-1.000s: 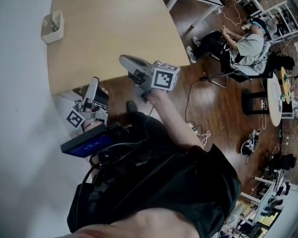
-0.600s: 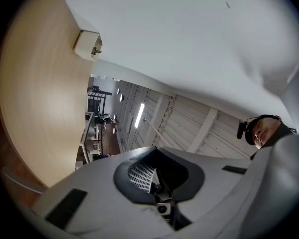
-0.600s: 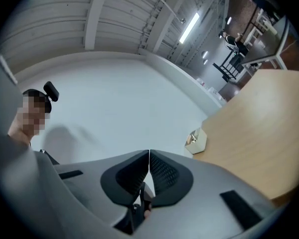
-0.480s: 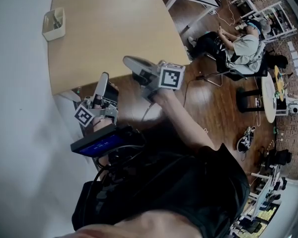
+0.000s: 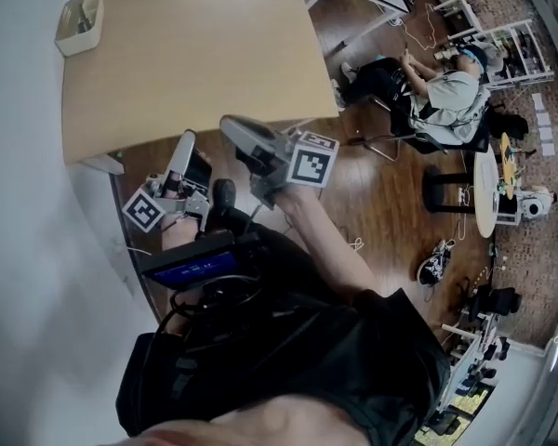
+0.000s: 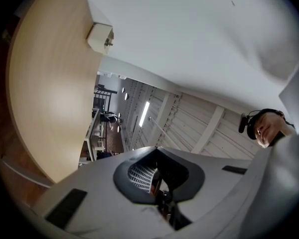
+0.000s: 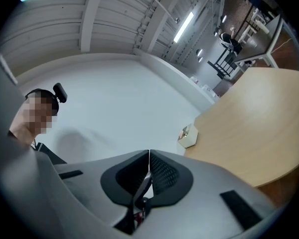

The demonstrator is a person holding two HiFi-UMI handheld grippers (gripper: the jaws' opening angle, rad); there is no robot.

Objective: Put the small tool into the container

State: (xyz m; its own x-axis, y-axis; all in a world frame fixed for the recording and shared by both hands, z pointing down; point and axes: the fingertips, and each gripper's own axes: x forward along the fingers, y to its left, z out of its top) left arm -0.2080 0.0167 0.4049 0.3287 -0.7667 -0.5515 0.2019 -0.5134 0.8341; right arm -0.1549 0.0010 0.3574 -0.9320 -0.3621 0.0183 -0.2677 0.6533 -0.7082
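My right gripper (image 7: 149,156) has its 2 jaws pressed together with nothing between them. My left gripper (image 6: 157,151) is likewise closed and empty. In the head view, both hang at the near edge of the 1 wooden table (image 5: 186,54), and each carries 1 marker cube. Well apart from them, at the table's far left corner by the white wall, stands 1 white container (image 5: 79,23). 1 small dark thing (image 6: 108,42) shows inside it, and I cannot tell whether it is the small tool. Beyond the table's right side, 1 person (image 5: 446,82) sits on a chair.
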